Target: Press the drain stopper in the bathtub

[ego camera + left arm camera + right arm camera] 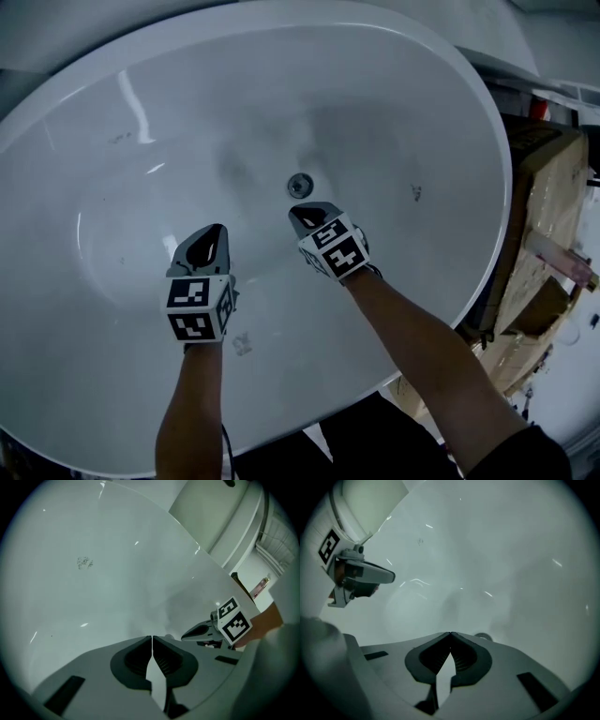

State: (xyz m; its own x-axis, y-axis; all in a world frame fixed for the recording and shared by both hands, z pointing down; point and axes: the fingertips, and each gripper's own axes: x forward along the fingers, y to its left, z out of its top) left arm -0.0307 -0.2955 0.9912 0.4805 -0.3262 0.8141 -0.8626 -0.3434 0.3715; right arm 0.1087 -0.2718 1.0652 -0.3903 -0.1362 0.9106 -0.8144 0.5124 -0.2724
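A round metal drain stopper (299, 185) sits in the floor of the white oval bathtub (112, 122). My right gripper (302, 217) is shut and empty, its tip just below the stopper and a short way from it. In the right gripper view (450, 633) the drain stopper (483, 636) peeks out just past the jaws to the right. My left gripper (216, 230) is shut and empty too, further left over the tub floor. In the left gripper view (152, 636) the tips meet over bare white enamel, with the right gripper (185, 635) to its right.
Cardboard boxes (548, 234) stand outside the tub's right rim. A few small dark marks (415, 192) dot the tub's inner wall. The person's legs (375, 441) are against the near rim.
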